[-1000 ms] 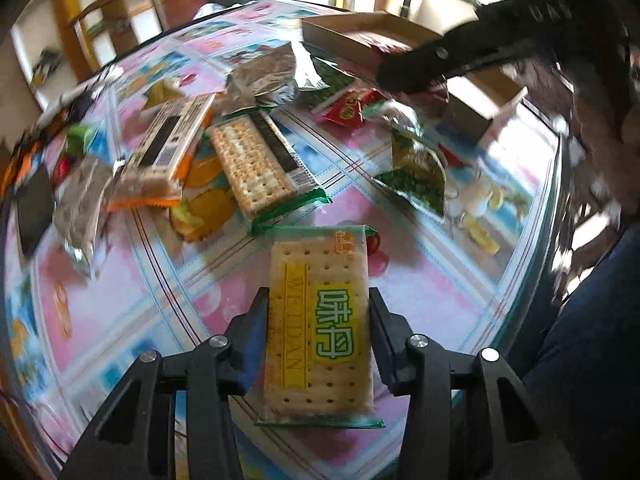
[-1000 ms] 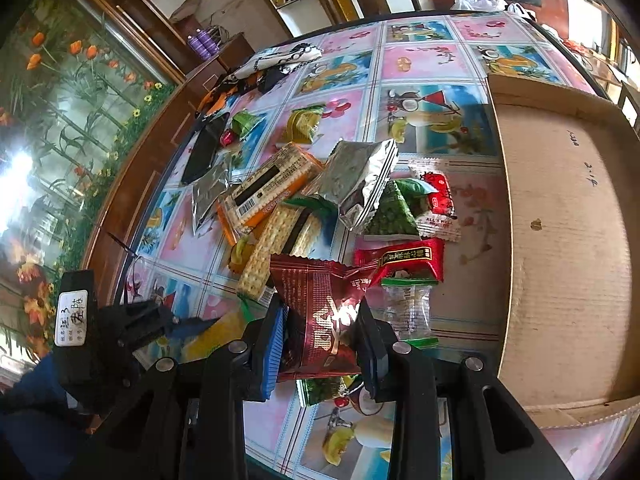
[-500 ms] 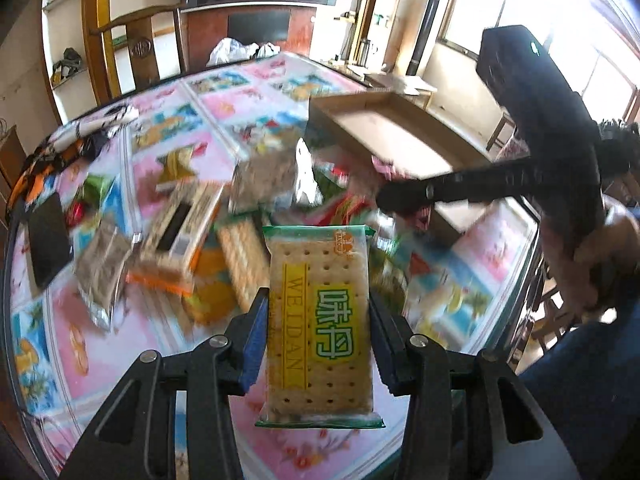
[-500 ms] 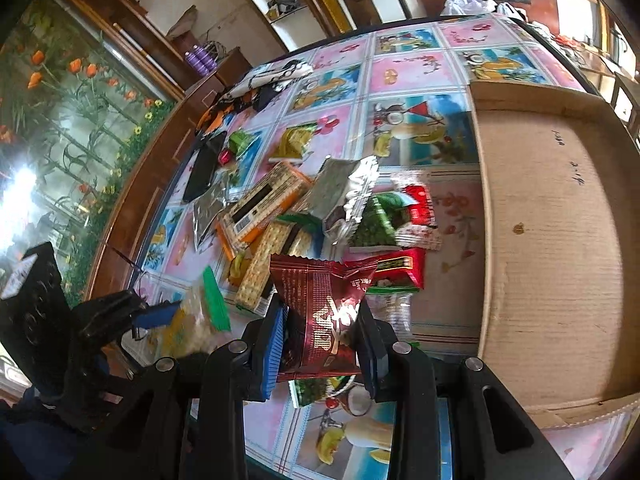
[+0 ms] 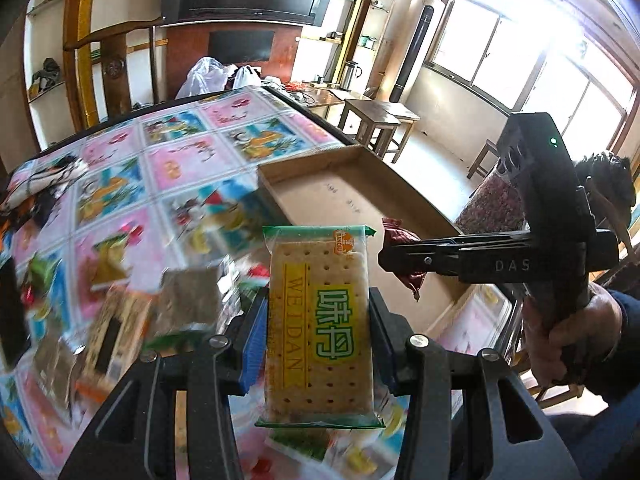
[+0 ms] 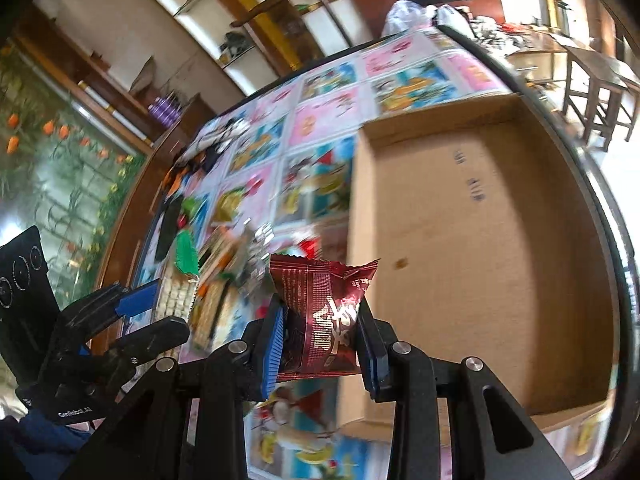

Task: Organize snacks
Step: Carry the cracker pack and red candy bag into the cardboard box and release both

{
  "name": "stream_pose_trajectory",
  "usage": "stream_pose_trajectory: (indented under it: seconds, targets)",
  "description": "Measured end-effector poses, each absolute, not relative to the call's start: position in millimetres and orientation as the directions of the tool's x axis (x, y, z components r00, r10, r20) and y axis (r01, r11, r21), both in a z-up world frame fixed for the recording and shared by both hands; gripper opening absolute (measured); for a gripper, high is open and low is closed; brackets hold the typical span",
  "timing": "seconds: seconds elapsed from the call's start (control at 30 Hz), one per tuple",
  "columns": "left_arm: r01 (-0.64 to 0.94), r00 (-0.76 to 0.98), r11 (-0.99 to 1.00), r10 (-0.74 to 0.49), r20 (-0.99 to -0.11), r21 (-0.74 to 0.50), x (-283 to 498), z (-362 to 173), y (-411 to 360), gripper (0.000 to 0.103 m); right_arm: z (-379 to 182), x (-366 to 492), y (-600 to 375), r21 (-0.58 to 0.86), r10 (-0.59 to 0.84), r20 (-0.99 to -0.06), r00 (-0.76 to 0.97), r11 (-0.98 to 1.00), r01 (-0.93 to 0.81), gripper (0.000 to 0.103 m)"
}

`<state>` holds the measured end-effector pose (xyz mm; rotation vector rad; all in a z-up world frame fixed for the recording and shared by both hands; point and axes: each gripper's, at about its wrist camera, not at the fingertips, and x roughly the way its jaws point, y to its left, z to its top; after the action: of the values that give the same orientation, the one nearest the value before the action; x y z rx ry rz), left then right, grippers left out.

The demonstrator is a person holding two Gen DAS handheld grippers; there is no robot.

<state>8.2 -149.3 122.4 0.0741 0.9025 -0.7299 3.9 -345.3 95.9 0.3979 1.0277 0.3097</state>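
My left gripper (image 5: 318, 344) is shut on a clear-wrapped cracker pack (image 5: 320, 320) with a yellow and green label, held above the table. My right gripper (image 6: 322, 340) is shut on a dark red snack pouch (image 6: 320, 316), near the left wall of the shallow cardboard box (image 6: 500, 240). In the left wrist view the right gripper (image 5: 400, 258) shows from the side with the red pouch (image 5: 400, 236) over the box (image 5: 340, 196). In the right wrist view the left gripper (image 6: 140, 304) holds the cracker pack (image 6: 176, 296) at lower left. Loose snack packs (image 5: 120, 320) lie blurred on the table.
The round table has a bright pink and blue pictured cloth (image 5: 168, 168). A black flat object (image 6: 168, 228) lies near its left edge. A person's hand (image 5: 572, 340) grips the right tool. Wooden stools (image 5: 376, 116) and shelves stand beyond the table.
Both grippers have risen and swung toward the cardboard box, each carrying its pack. The pile of snacks has slid down and to the left in both views.
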Motion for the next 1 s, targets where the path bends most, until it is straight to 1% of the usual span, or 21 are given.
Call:
stream_pose_trajectory:
  seconds: [0.23, 0.43, 0.53, 0.7, 0.87, 1.0]
  targets:
    - [0.586, 0.368, 0.764, -0.548, -0.751, -0.271, 45.1, 112.9, -199.9, 0.045, 96.6, 30.0, -400.2, 0.483, 0.412, -0.765, 0.494, 0.875, 0.018, 0.035]
    - [0.551, 0.349, 0.786, -0.523, -0.778, -0.281, 85.9, 91.1, -244.3, 0.045, 90.9, 65.3, -436.2, 0.497, 0.401, -0.772, 0.493, 0.865, 0.073, 0.035]
    - [0.538, 0.344, 0.798, -0.503, -0.793, -0.272, 102.8, 80.3, -260.5, 0.045, 86.1, 86.4, -450.5, 0.510, 0.405, -0.772, 0.490, 0.855, 0.098, 0.035]
    - [0.510, 0.340, 0.823, -0.461, -0.820, -0.251, 130.8, 61.8, -282.6, 0.045, 76.0, 123.1, -460.6, 0.477, 0.379, -0.800, 0.465, 0.872, 0.110, 0.035]
    - [0.511, 0.361, 0.839, -0.409, -0.838, -0.189, 141.1, 49.2, -300.3, 0.045, 59.4, 145.2, -461.3, 0.453, 0.367, -0.826, 0.426, 0.884, 0.117, 0.035]
    - [0.498, 0.360, 0.849, -0.390, -0.847, -0.179, 145.8, 40.4, -303.9, 0.045, 43.4, 155.9, -463.2, 0.453, 0.369, -0.841, 0.395, 0.880, 0.142, 0.035]
